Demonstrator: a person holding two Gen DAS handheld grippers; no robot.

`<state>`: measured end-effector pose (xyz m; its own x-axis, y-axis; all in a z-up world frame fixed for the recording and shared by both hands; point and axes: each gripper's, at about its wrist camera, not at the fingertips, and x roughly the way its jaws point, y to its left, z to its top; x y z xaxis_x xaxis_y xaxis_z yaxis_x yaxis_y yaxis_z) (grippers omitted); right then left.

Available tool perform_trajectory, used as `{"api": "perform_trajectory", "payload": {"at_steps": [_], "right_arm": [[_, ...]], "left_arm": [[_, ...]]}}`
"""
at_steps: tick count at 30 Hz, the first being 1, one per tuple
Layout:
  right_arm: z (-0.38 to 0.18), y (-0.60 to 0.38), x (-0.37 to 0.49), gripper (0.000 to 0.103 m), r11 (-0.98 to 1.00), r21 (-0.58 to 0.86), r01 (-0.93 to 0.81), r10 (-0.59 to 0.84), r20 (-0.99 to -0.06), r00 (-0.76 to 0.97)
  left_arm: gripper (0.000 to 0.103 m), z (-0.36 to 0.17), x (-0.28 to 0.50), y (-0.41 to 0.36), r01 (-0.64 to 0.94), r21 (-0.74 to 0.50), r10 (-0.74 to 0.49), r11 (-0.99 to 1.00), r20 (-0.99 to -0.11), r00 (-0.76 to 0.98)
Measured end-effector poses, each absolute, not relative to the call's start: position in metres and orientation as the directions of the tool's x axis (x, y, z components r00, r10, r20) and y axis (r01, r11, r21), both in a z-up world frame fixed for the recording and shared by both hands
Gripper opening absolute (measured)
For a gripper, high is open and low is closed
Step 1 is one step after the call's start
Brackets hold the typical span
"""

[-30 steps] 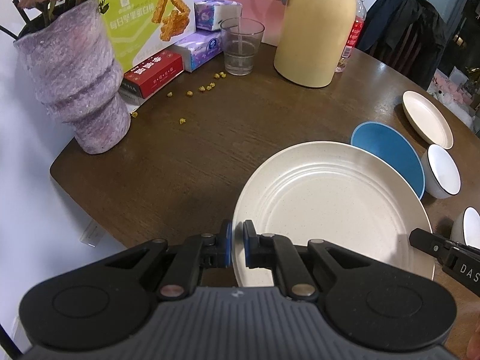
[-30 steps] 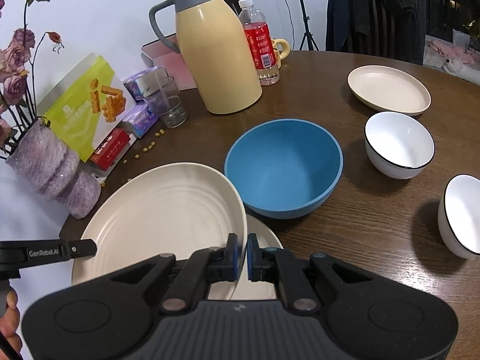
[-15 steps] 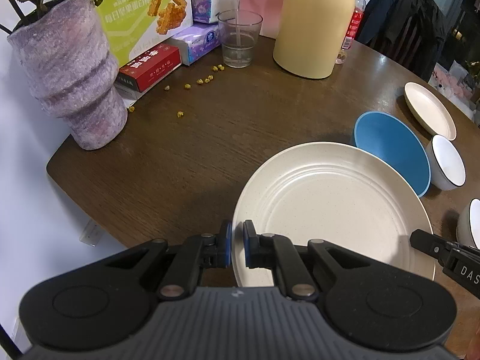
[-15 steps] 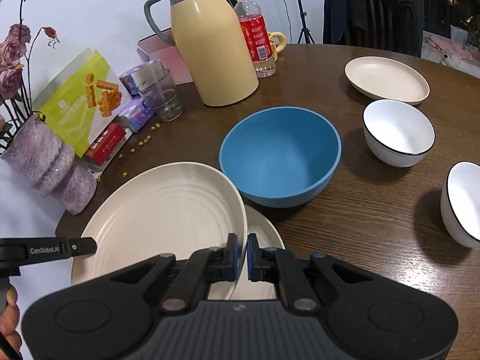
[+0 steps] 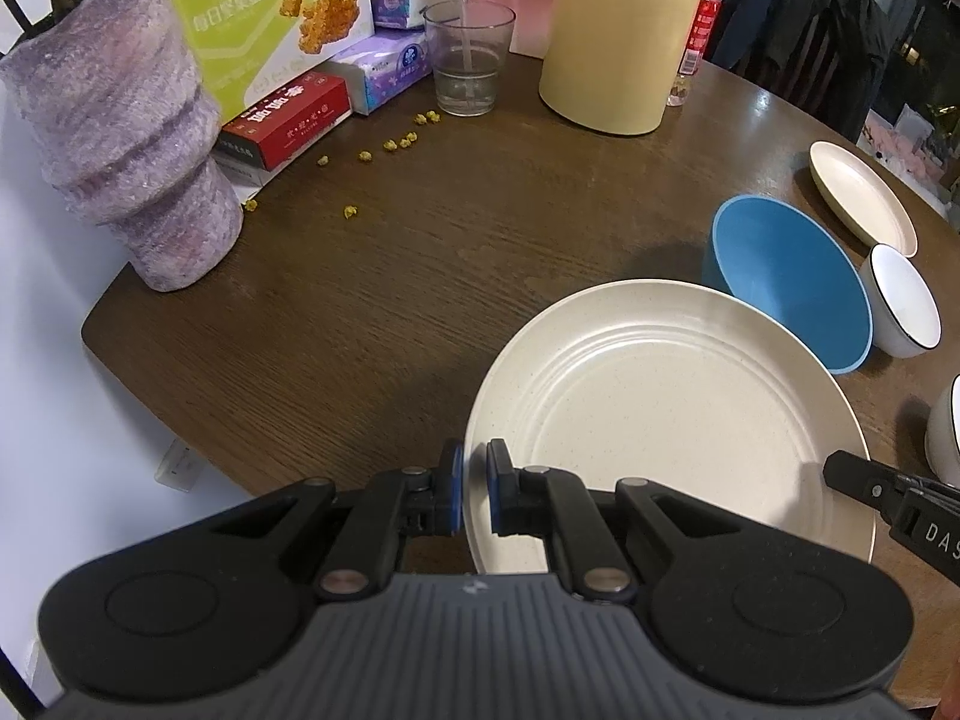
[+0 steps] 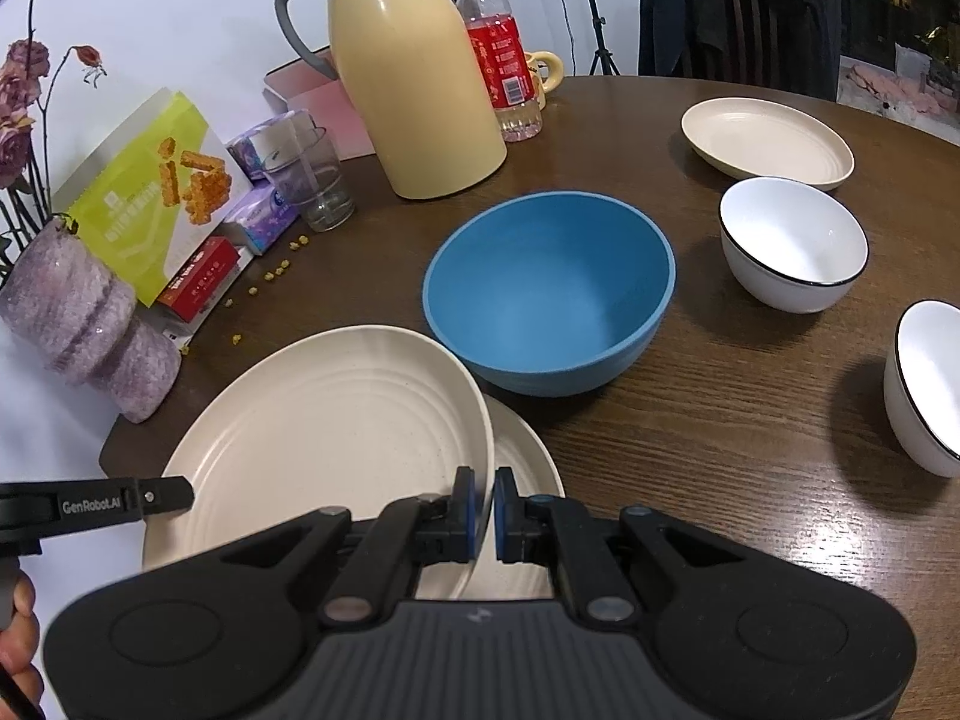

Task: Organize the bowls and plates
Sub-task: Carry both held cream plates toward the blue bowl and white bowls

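A large cream plate [image 5: 660, 420] [image 6: 324, 420] is held tilted just above the brown table. My left gripper [image 5: 474, 474] is shut on its left rim and my right gripper [image 6: 486, 492] is shut on its right rim. A second cream plate [image 6: 522, 450] lies flat on the table under it, mostly hidden. Beyond stands a blue bowl [image 6: 546, 288] [image 5: 792, 276]. To the right are two white bowls with dark rims [image 6: 792, 240] [image 6: 927, 384]. A smaller cream plate [image 6: 768, 141] lies farther back.
A purple vase [image 5: 126, 150] stands near the table's left edge [image 5: 120, 348]. A snack box [image 5: 270, 12], tissue packs, a glass [image 5: 468, 60], a yellow thermos jug [image 6: 414, 84] and a red-labelled bottle [image 6: 501, 60] stand behind. Yellow crumbs [image 5: 366, 156] dot the wood.
Both grippers keep their grip on the large plate. The background has shifted only slightly in both views.
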<state>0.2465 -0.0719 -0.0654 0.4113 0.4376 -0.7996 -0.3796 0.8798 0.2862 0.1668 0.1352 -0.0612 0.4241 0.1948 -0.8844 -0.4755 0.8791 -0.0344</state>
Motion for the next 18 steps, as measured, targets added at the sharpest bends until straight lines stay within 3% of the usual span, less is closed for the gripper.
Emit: {"api": "perform_trajectory", "payload": {"at_steps": [18], "right_arm": [[-0.082, -0.074, 0.248, 0.006, 0.890, 0.271, -0.368, 0.413, -0.820, 0.397]], "left_arm": [[0.008, -0.080, 0.175, 0.129, -0.454, -0.016, 0.187, 0.891, -0.898, 0.398]]}}
